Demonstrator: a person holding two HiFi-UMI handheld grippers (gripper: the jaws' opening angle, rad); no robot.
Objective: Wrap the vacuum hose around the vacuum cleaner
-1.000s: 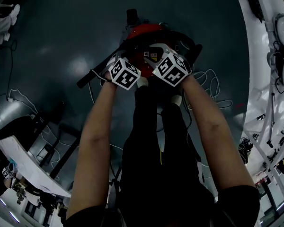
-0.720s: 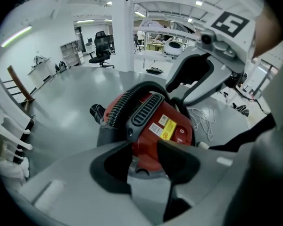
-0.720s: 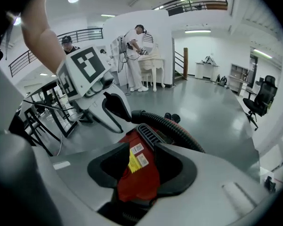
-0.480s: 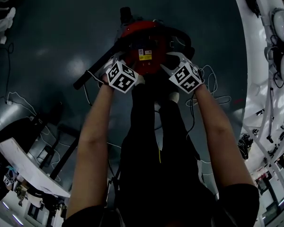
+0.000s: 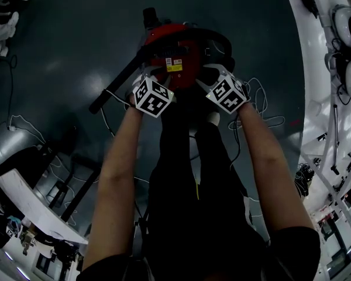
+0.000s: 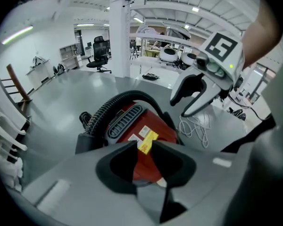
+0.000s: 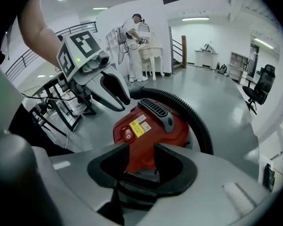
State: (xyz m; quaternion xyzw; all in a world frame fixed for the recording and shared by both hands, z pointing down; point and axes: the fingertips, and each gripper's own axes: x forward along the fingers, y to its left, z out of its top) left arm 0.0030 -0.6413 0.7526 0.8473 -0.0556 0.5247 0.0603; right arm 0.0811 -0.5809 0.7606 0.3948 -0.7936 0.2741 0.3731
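Note:
The red vacuum cleaner (image 5: 176,50) stands on the dark floor just beyond my feet. Its black ribbed hose (image 5: 219,40) curves round the far and right side, and its black wand (image 5: 114,89) slants out to the left. My left gripper (image 5: 154,75) hovers over the vacuum's near left side. Its jaws have just been closing to a narrow gap with nothing between them, and the vacuum's yellow label (image 6: 148,140) shows through that gap. My right gripper (image 5: 209,76) is at the near right side, shut on a stretch of the ribbed hose (image 7: 137,181) held deep between its pads.
A loose white cable (image 5: 260,107) lies on the floor right of the vacuum. White curved counters (image 5: 316,98) line the right side, and tables and frames (image 5: 35,206) stand at the lower left. A person (image 7: 134,46) stands far behind at a white desk.
My right gripper has swung to the right, away from the left one. The vacuum's top is now uncovered between the two grippers. The left gripper shifted slightly.

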